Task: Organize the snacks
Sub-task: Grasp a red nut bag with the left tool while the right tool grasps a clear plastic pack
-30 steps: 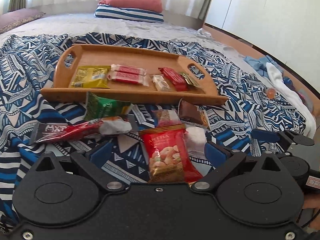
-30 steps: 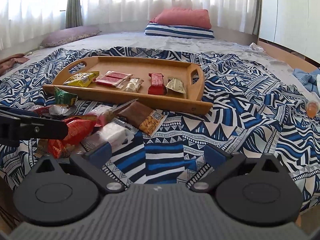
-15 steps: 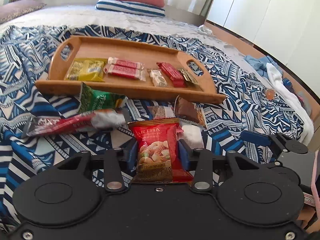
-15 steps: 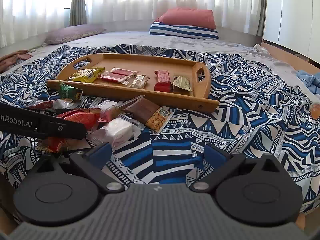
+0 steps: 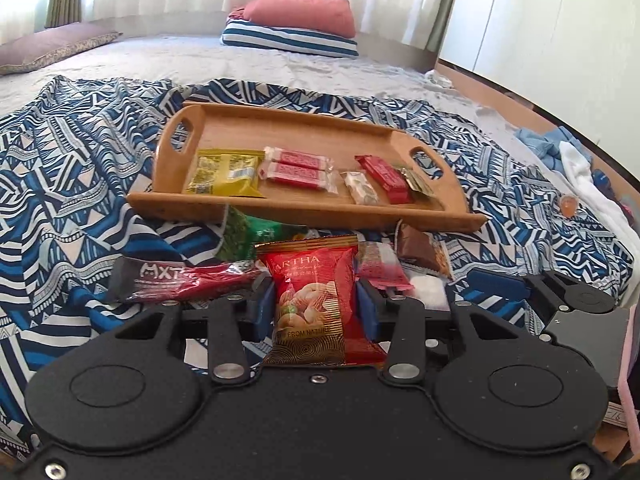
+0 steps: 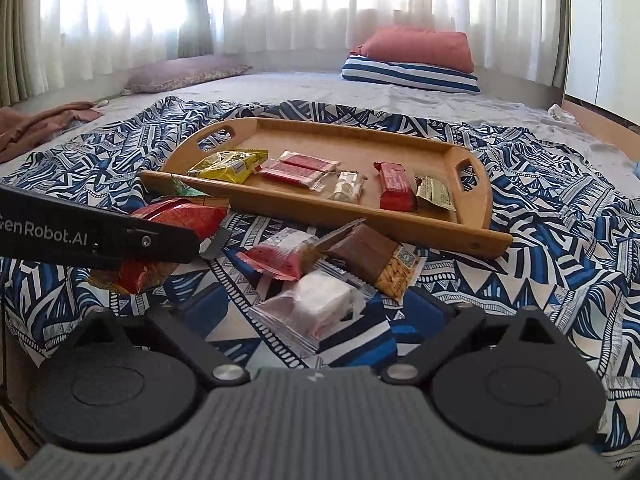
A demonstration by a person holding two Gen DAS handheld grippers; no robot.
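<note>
Your left gripper [image 5: 316, 312] has its fingers clamped on the red nut packet [image 5: 314, 300], one blue pad on each side of it; the right wrist view shows that packet [image 6: 176, 220] raised off the blanket [image 6: 540, 248] in the black fingers. Your right gripper [image 6: 316, 308] has its fingers spread wide, though they have just been drawing in a little, and they grip nothing; the clear packet with a white block [image 6: 316, 308] lies on the blanket between them, untouched by either pad.

Just past the white block lie a pink-red wrapper [image 6: 280, 260] and, to its right, a brown bar [image 6: 372, 256] with a yellow end. To the left of the held packet, in the left wrist view, a long dark red bar [image 5: 180, 280] lies across the blanket, and a green packet [image 5: 256, 236] leans near the tray's near rim.

Farther on, the wooden tray [image 6: 400, 228] sits on the blanket with a row of snacks along its near side: a yellow packet [image 6: 228, 166] at the left, two red bars [image 6: 296, 168] side by side, a small pale clear wrap [image 6: 350, 186], a red bar [image 6: 396, 186], and an olive sachet [image 6: 436, 194] at the right. The far half of the tray is bare wood.

Beyond the blanket the grey bed [image 6: 300, 88] runs back to a striped pillow [image 6: 412, 76] with a pink one [image 6: 420, 50] on top, under curtained windows [image 6: 280, 4]
</note>
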